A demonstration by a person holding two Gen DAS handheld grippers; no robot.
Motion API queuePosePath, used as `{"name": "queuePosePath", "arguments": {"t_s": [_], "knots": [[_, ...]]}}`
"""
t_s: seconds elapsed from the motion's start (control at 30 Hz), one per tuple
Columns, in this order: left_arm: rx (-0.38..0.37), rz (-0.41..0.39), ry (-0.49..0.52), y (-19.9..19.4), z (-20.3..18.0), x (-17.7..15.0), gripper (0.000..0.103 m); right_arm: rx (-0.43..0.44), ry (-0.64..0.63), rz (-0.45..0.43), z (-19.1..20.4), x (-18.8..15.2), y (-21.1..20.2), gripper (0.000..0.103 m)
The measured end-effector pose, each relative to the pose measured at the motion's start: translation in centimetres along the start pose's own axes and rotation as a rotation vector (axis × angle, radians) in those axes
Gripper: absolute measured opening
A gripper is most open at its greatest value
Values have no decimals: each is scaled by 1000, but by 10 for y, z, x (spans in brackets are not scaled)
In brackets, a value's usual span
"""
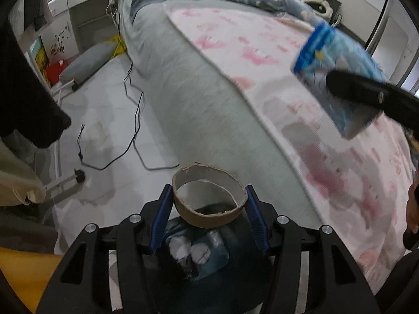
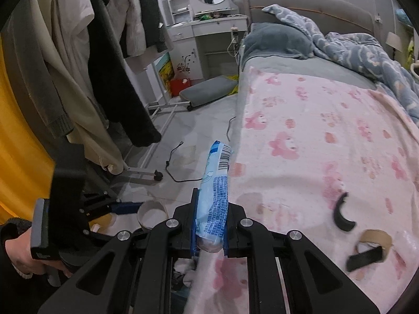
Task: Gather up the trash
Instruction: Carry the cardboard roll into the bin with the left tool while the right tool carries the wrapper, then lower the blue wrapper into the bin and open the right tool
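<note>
Cardboard ring (image 1: pixel 209 204) sits pinched in the left gripper (image 1: pixel 209 210) fingers; right gripper (image 2: pixel 209 225) fingers clamp a blue wrapper (image 2: pixel 214 191). Torn cardboard (image 2: pixel 371 240) waits on the bed (image 2: pixel 314 120) at four o'clock.

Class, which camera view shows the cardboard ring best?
The left wrist view: the cardboard ring sits large between the left gripper fingers. The right wrist view shows it small, partly hidden.

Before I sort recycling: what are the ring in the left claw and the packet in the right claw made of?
Ring: looks like brown cardboard, matte, with a ragged torn rim; probably a cut tube. Packet: seems thin plastic film, glossy blue and white, printed with text and a barcode, and crinkled.
</note>
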State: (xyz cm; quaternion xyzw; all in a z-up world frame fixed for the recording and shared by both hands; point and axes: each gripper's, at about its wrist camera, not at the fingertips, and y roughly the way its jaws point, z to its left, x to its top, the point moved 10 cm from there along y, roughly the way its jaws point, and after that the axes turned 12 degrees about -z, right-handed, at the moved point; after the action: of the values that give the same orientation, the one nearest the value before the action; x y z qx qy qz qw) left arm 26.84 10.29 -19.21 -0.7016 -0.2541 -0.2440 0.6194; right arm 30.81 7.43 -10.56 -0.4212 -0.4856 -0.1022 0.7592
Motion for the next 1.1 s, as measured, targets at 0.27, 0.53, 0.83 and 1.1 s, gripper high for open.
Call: {"name": "queuePosePath", "arguments": {"t_s": [0.27, 0.53, 0.83, 1.1], "knots": [[-22, 109, -25, 9, 19, -36, 58, 70, -3, 36, 31, -4, 28, 14], [-19, 259, -56, 22, 39, -83, 58, 131, 11, 148, 58, -28, 59, 14], [-27, 344, -48, 22, 51, -115, 60, 146, -1, 341, 77, -73, 87, 14], [-14, 347, -49, 14, 67, -117, 73, 176, -15, 451, 92, -101, 103, 14]]}}
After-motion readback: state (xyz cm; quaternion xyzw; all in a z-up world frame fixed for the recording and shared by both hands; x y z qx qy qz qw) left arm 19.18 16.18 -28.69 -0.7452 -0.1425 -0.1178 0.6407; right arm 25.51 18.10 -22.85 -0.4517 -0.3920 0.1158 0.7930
